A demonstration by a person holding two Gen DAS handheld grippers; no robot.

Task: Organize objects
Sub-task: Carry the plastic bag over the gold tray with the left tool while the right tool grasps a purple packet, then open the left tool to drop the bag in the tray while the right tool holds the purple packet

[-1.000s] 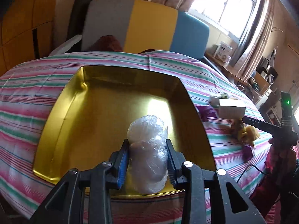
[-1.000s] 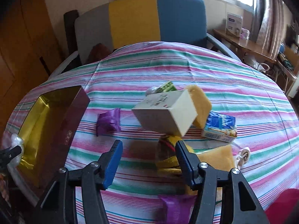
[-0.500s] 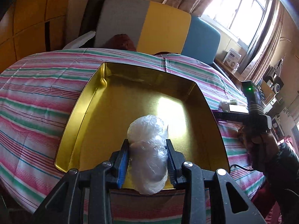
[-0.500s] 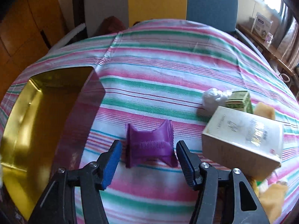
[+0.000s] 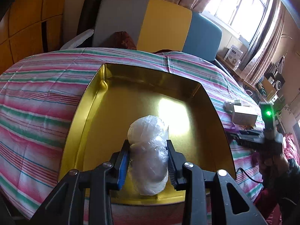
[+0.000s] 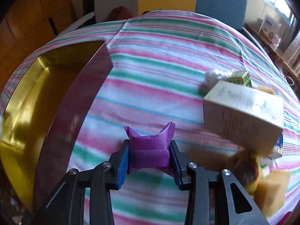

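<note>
My left gripper (image 5: pixel 148 155) is shut on a clear plastic bag with a white lump inside (image 5: pixel 149 153), held above the near part of a gold tin tray (image 5: pixel 93 123). In the right wrist view my right gripper (image 6: pixel 150 157) has its jaws closing on a purple wrapped packet (image 6: pixel 150 150) that lies on the striped cloth; both pads touch its sides. The same tray (image 6: pixel 24 101) with its maroon outer wall lies to the left of the packet. The right gripper also shows at the right edge of the left wrist view (image 5: pixel 249 136), held by a hand.
A pale carton (image 6: pixel 243 110), a green box (image 6: pixel 241 78), a white wad (image 6: pixel 213 75) and yellow sponges (image 6: pixel 271 185) crowd the cloth to the right. A grey, yellow and blue sofa (image 5: pixel 159 24) stands behind the table. A black cable (image 5: pixel 247 174) trails over the table edge.
The right gripper swung left from the carton pile, came down over the purple packet and closed onto it. The left gripper kept its hold on the bag and drifted slightly over the tray.
</note>
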